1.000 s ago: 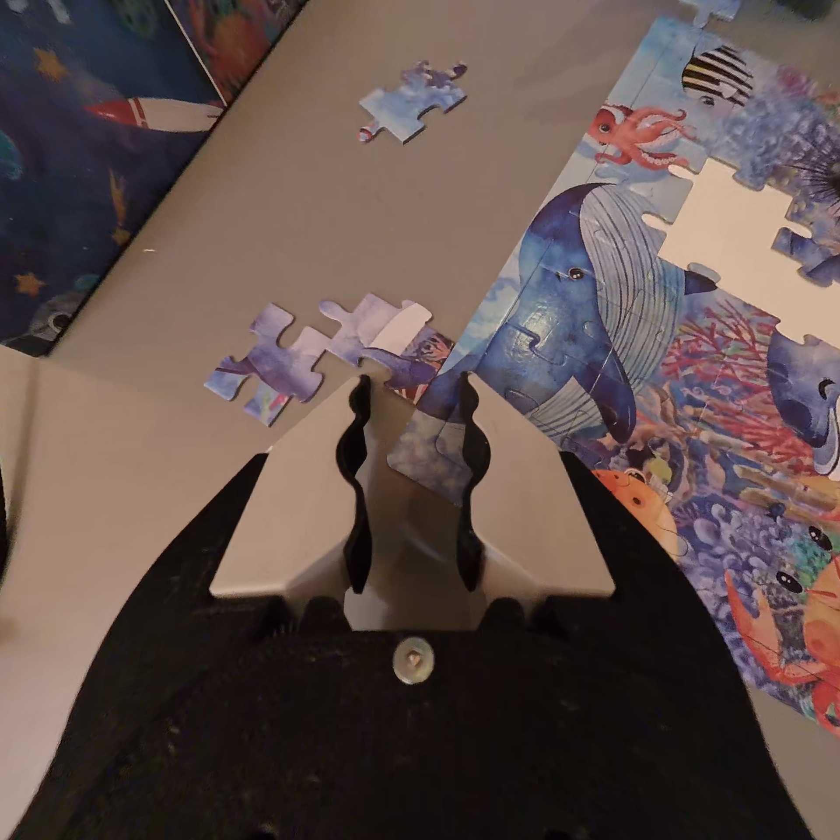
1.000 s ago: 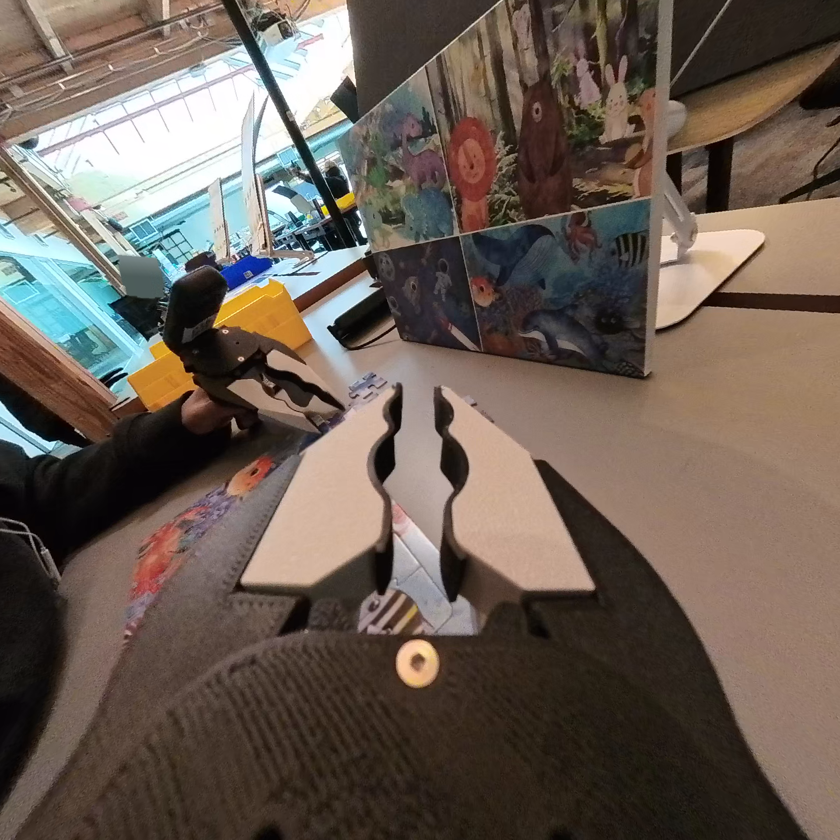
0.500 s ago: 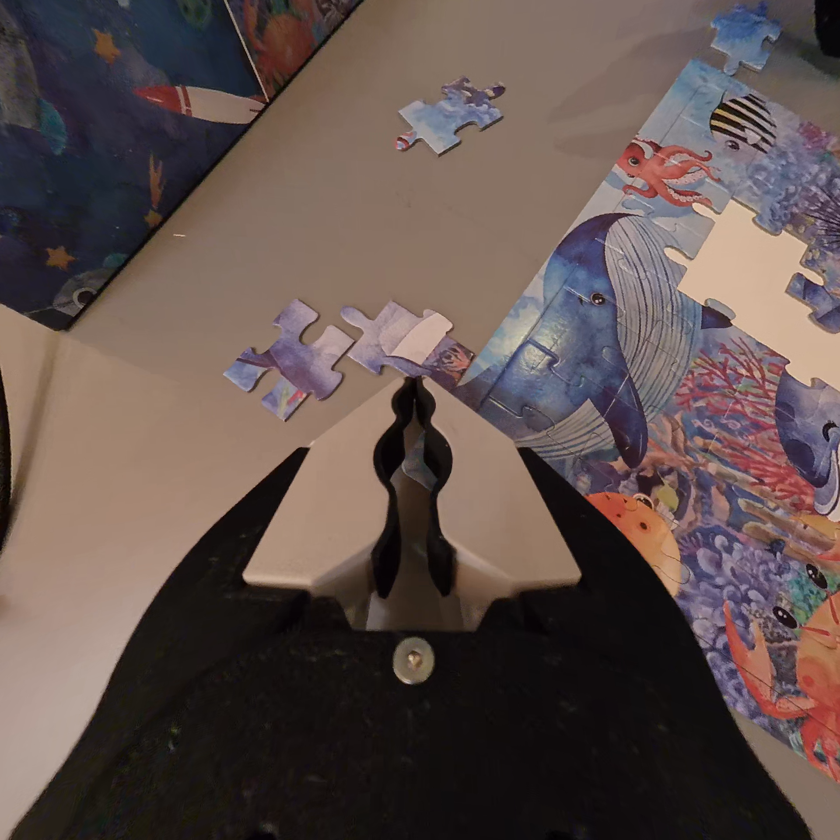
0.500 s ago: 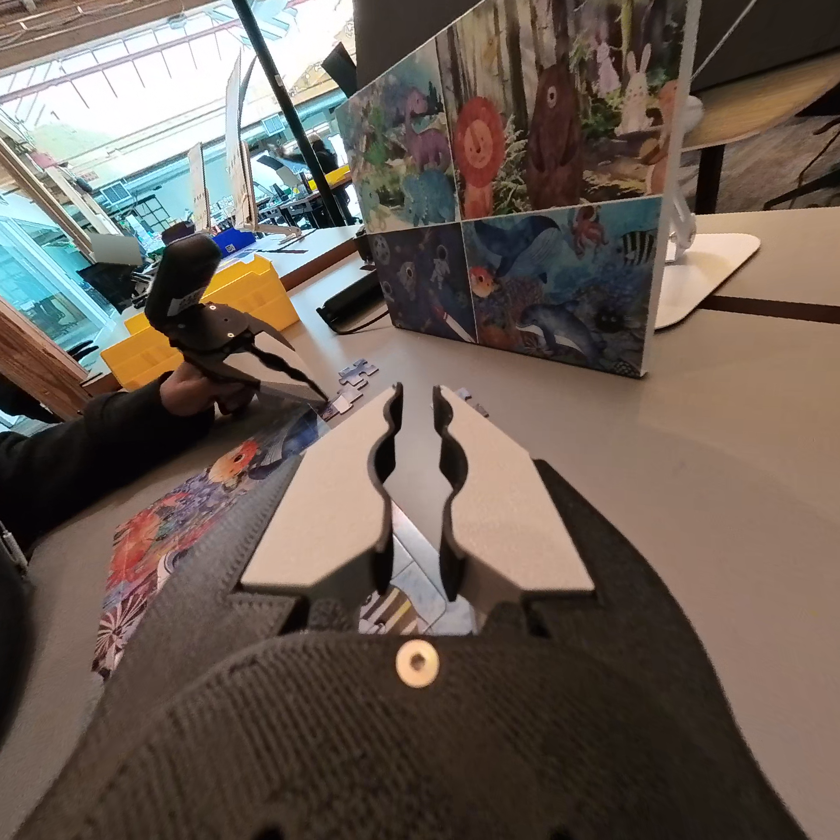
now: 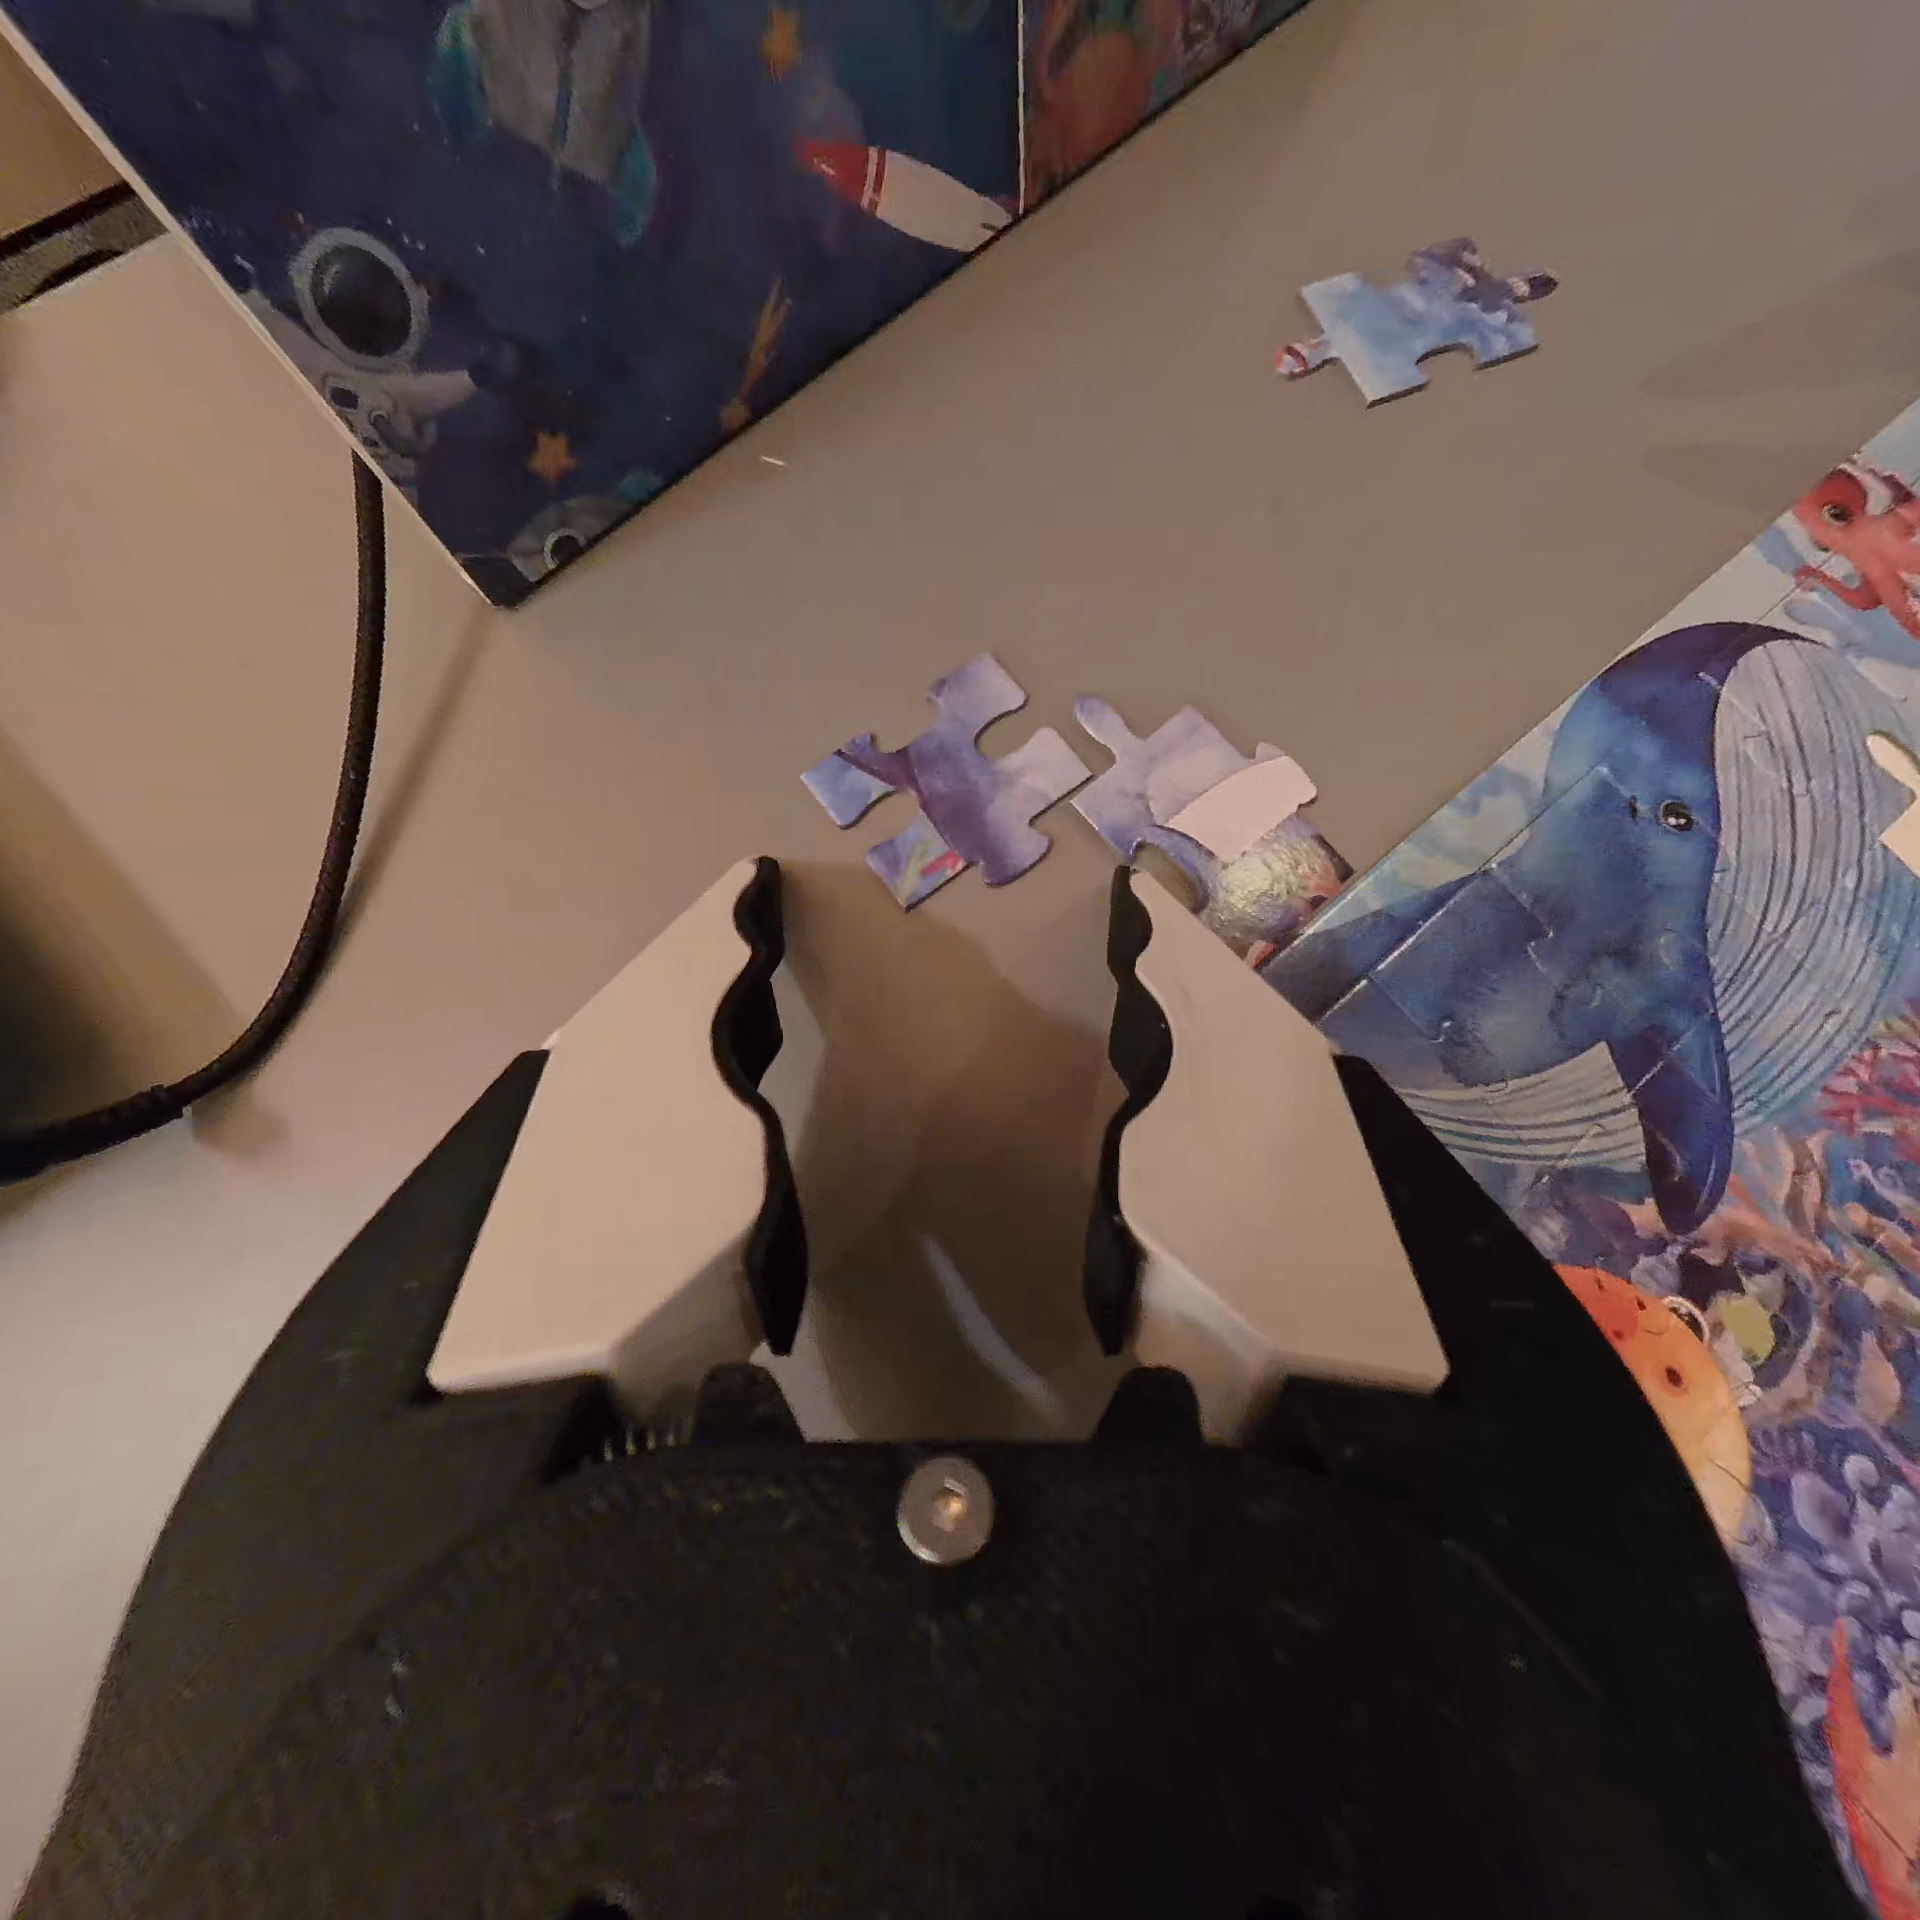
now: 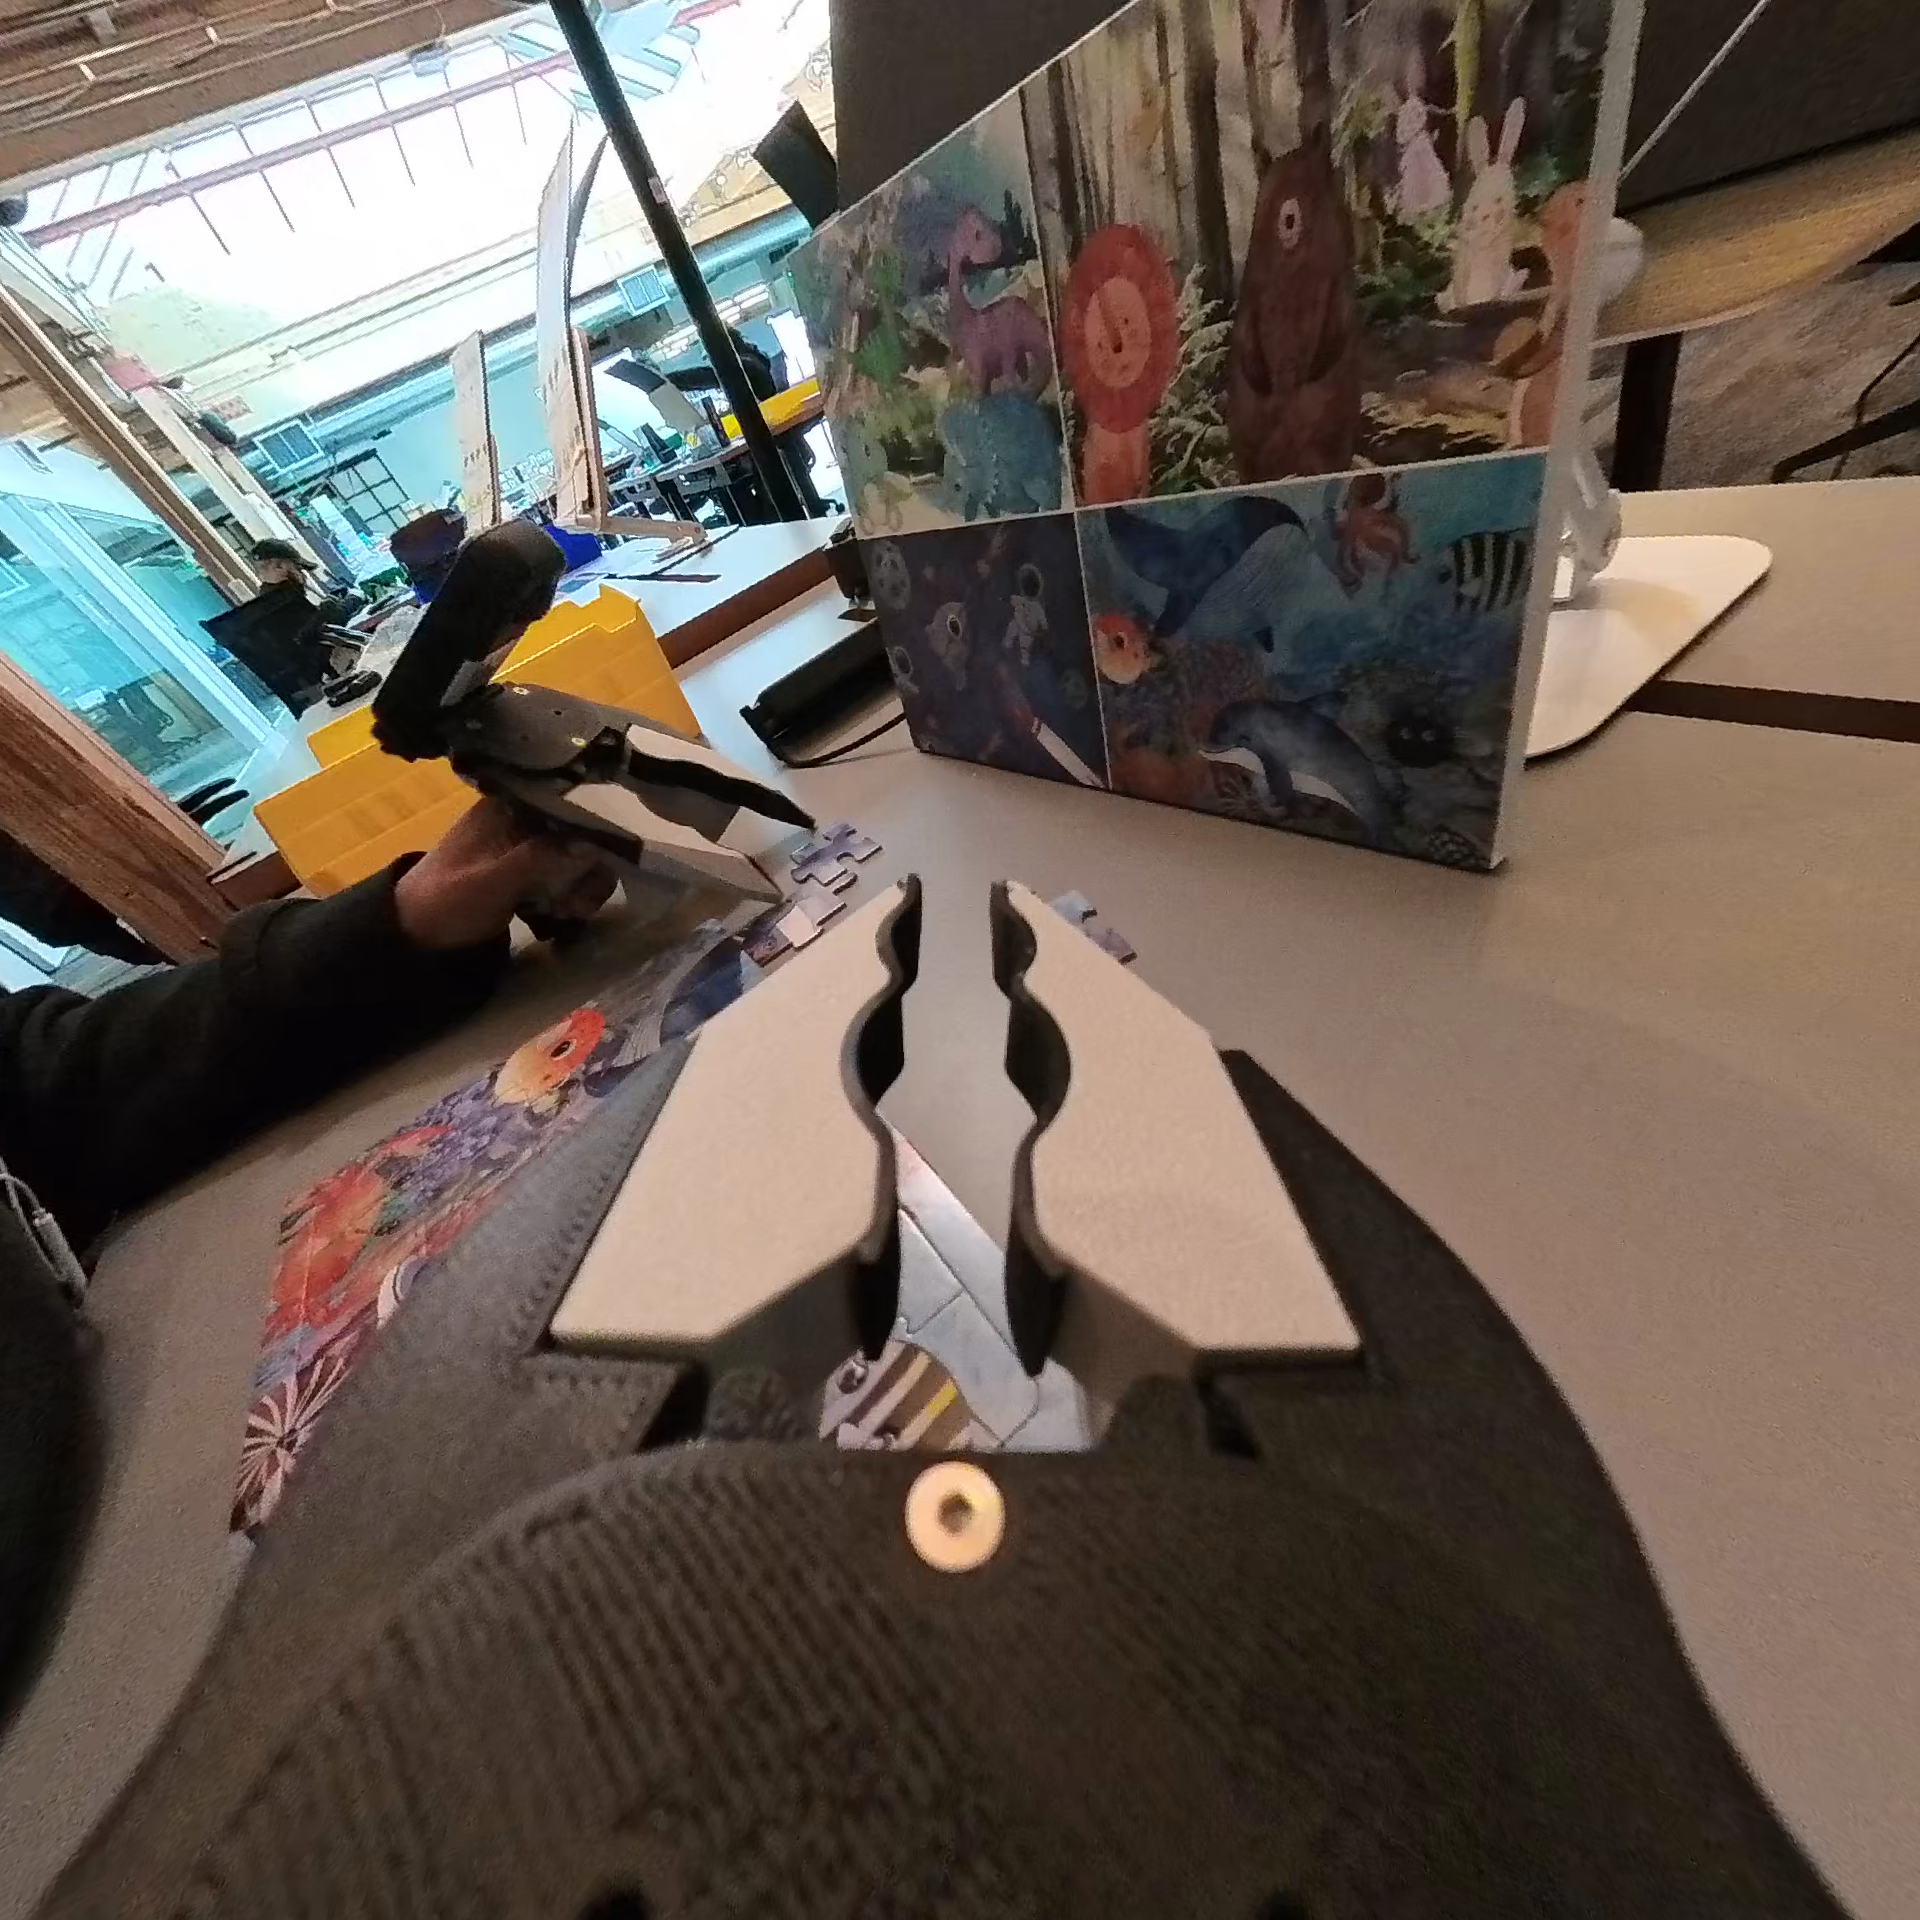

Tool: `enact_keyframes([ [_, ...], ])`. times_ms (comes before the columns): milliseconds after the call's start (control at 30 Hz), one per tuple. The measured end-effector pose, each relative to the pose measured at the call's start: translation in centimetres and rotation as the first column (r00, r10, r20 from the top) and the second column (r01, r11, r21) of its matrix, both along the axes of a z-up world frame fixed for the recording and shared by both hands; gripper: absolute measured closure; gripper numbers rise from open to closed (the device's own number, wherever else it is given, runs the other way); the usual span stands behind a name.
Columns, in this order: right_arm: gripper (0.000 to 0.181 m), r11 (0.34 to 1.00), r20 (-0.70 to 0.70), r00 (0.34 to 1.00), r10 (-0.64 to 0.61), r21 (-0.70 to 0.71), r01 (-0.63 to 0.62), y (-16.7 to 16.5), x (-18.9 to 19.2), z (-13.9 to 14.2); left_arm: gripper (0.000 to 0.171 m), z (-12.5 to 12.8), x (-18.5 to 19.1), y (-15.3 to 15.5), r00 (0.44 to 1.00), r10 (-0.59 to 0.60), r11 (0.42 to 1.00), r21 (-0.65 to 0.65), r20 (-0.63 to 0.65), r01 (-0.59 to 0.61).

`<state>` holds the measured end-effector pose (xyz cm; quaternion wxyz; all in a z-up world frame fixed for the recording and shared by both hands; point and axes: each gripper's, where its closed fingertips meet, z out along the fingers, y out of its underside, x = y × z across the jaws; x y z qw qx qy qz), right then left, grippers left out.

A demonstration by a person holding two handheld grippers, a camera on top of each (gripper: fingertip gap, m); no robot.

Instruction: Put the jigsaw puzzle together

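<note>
The sea-scene jigsaw puzzle [image 5: 1662, 987] lies part-assembled on the grey table, with a white gap at the right edge of the left wrist view. My left gripper [image 5: 943, 894] is open wide and empty, low over the table left of the puzzle's corner. Just ahead of its tips lie a purple loose piece [image 5: 951, 795] and a second loose piece [image 5: 1174, 790] with a white patch. A blue loose piece [image 5: 1423, 322] lies farther off. My right gripper [image 6: 956, 899] is narrowly open and empty over the puzzle's [image 6: 416, 1195] far edge. The left gripper [image 6: 790, 857] shows there too.
A picture board [image 5: 623, 208] with four scenes stands behind the pieces; it also shows in the right wrist view [image 6: 1247, 520]. A black cable [image 5: 353, 727] runs at the left. A white stand base [image 6: 1642, 644] and yellow bins [image 6: 468, 748] lie beyond. A sleeved arm [image 6: 208, 1039] holds the left gripper. The grippers' ends are close to 25 cm from one another. The sea-scene jigsaw puzzle [image 5: 1662, 987] is closer to my left gripper, around 10 cm from its tips; the right tips are 20 cm off. The blue loose piece [image 5: 1423, 322] is about 15 cm from both grippers' fingertips.
My left gripper closed at the puzzle's corner half a second ago, then opened wide and shifted left toward the two loose pieces. My right gripper has barely moved.
</note>
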<state>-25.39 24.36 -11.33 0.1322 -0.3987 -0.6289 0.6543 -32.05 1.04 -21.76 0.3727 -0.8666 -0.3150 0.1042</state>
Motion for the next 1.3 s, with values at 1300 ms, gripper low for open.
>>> enact_keyframes([
  [1300,0.170,0.999,-0.016,1.000,-0.015,-0.044,0.015,0.5,0.1,0.9,0.123,0.9,-1.9,-2.1,0.985,0.114,0.992,-0.035,-0.133,-0.120],
])
